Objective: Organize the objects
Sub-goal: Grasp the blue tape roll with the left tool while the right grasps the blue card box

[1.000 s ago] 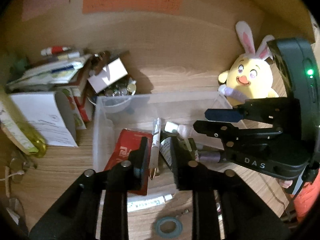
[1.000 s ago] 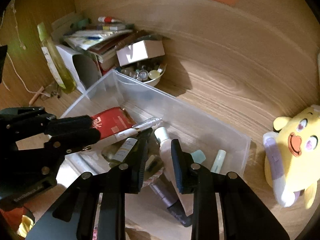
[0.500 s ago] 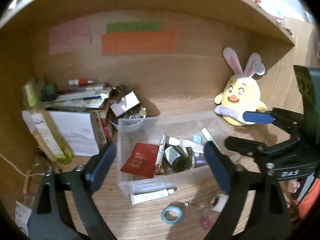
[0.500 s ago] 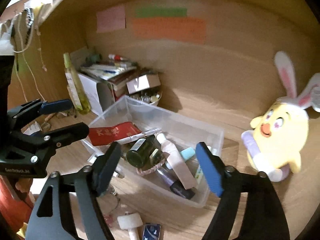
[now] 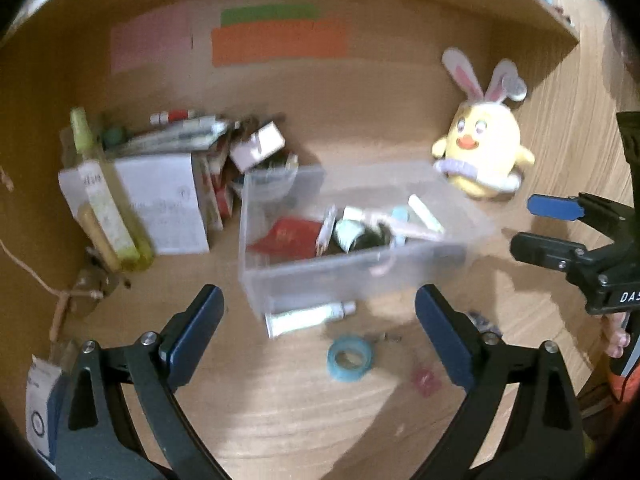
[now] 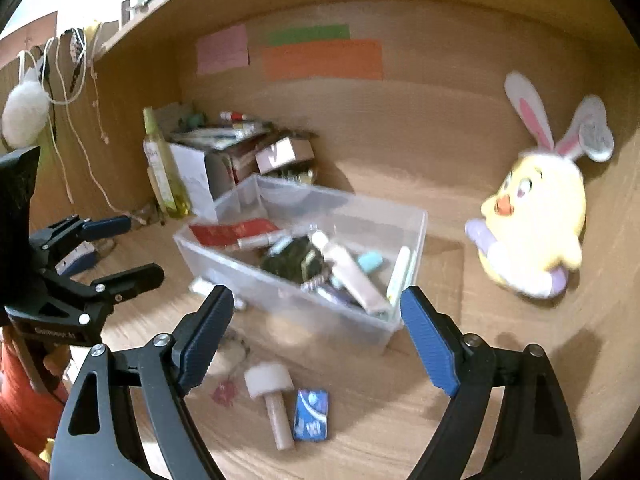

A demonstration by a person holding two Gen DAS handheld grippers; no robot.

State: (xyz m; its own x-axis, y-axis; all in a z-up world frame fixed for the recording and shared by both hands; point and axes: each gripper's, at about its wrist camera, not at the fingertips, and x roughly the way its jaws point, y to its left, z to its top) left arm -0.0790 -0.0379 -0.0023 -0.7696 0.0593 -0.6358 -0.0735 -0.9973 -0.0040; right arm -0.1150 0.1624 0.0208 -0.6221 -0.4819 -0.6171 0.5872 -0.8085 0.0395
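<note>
Wooden desk (image 5: 304, 412): clear bin (image 5: 280, 280) ahead of both hand-held grippers, left (image 5: 318, 330) and right (image 6: 316, 334) spread, empty.

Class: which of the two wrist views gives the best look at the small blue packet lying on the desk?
The right wrist view: the blue packet lies in plain sight on the wood beside a foam-headed wooden tool, in front of the clear bin. In the left wrist view no such packet can be made out.

Bare desk (image 6: 500, 360) lies open right of the clear bin (image 6: 320, 312); tape roll (image 5: 351, 357) and brush (image 6: 272, 392) clutter its front.
</note>
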